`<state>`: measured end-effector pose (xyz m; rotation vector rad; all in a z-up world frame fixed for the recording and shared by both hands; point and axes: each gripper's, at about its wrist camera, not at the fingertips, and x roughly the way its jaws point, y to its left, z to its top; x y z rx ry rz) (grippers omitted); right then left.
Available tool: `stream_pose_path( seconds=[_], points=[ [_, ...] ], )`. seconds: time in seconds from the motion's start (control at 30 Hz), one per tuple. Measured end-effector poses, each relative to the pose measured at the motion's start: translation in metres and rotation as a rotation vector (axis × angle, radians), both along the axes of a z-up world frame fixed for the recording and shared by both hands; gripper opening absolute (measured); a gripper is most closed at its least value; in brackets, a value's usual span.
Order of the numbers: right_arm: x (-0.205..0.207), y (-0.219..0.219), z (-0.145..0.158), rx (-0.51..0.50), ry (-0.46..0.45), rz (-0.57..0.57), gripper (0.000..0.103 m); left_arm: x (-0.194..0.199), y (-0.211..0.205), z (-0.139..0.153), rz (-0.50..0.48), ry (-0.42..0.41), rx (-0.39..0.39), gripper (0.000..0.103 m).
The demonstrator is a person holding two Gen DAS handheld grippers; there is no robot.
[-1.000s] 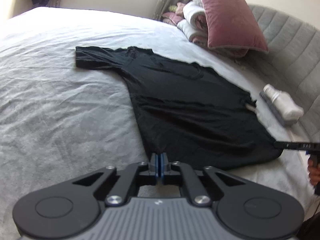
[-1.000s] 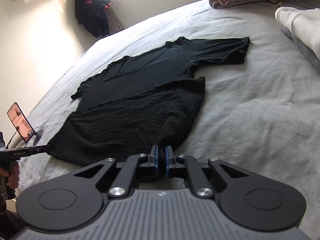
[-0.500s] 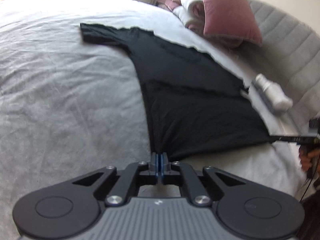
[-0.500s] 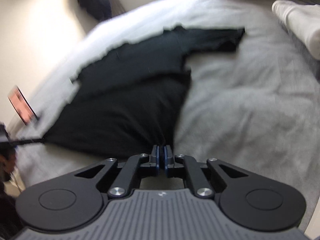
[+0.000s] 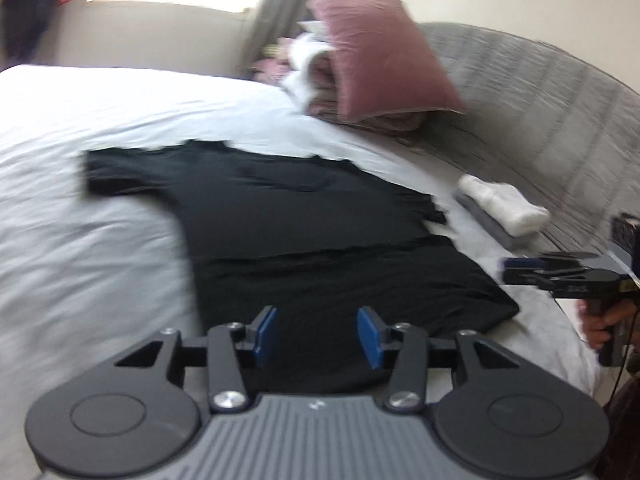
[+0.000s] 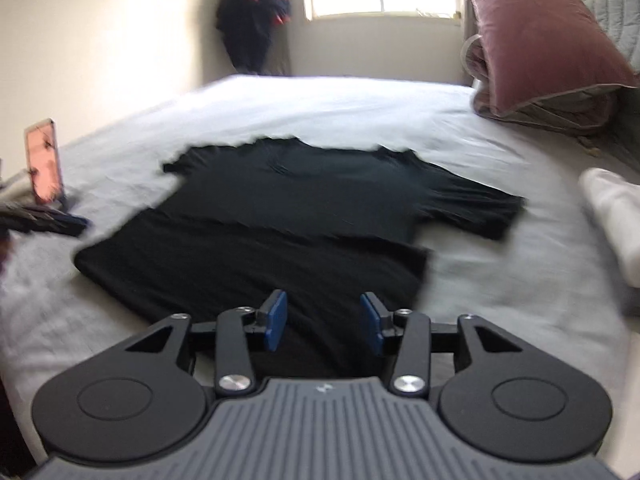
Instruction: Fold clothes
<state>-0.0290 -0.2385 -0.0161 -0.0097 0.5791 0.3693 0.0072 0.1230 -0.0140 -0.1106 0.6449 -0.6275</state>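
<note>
A black T-shirt (image 5: 320,232) lies flat on the white bed sheet (image 5: 80,260), with a fold line across its middle and one sleeve out to the left. My left gripper (image 5: 318,336) hovers over the shirt's near edge. Its jaws are opening, and the blue pads (image 5: 266,334) stand apart without touching the cloth. In the right wrist view the same T-shirt (image 6: 280,248) spreads ahead. My right gripper (image 6: 322,322) is over its near edge, jaws opening and pads clear of the fabric. The right gripper (image 5: 508,270) also shows at the shirt's right corner, held by a hand (image 5: 596,320).
A pink pillow (image 5: 380,56) tops a pile of bedding by the grey padded headboard (image 5: 540,120). A folded white cloth (image 5: 504,204) lies near the headboard. A phone on a stand (image 6: 44,164) is at the bed's left edge. A dark garment (image 6: 252,20) hangs by the window.
Both grippers were shut on the shirt's near corners and pulled it taut. Now both have opened and let go. The shirt lies loose, and both views have swung round and tilted up.
</note>
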Motion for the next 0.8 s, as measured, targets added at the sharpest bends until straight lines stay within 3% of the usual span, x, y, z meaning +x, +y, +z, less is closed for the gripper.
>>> stream_pose_path(
  seconds=[0.13,0.23,0.33,0.4,0.6,0.7,0.8],
  points=[
    [0.016,0.036,-0.015,-0.059,-0.001,0.027,0.047,0.013,-0.050,-0.013,-0.077,-0.012,0.057,0.049],
    [0.024,0.050,-0.031,-0.145,0.025,0.045,0.047,0.018,-0.072,-0.028,-0.105,0.010,0.143,0.050],
    [0.018,0.050,-0.038,-0.192,0.022,0.070,0.050,0.010,-0.075,-0.032,-0.154,-0.025,0.211,0.052],
    [0.011,0.044,-0.039,-0.190,0.022,0.091,0.051,0.003,-0.067,-0.030,-0.194,-0.009,0.217,0.055],
    [-0.010,0.010,-0.037,-0.161,0.037,0.169,0.052,-0.023,-0.025,-0.027,-0.285,0.016,0.207,0.058],
    [-0.012,0.007,-0.025,-0.142,0.045,0.156,0.053,-0.022,-0.008,-0.018,-0.277,0.042,0.125,0.058],
    [-0.006,0.005,-0.013,-0.112,0.020,0.114,0.055,-0.010,0.001,-0.008,-0.197,0.013,0.029,0.061]
  ],
)
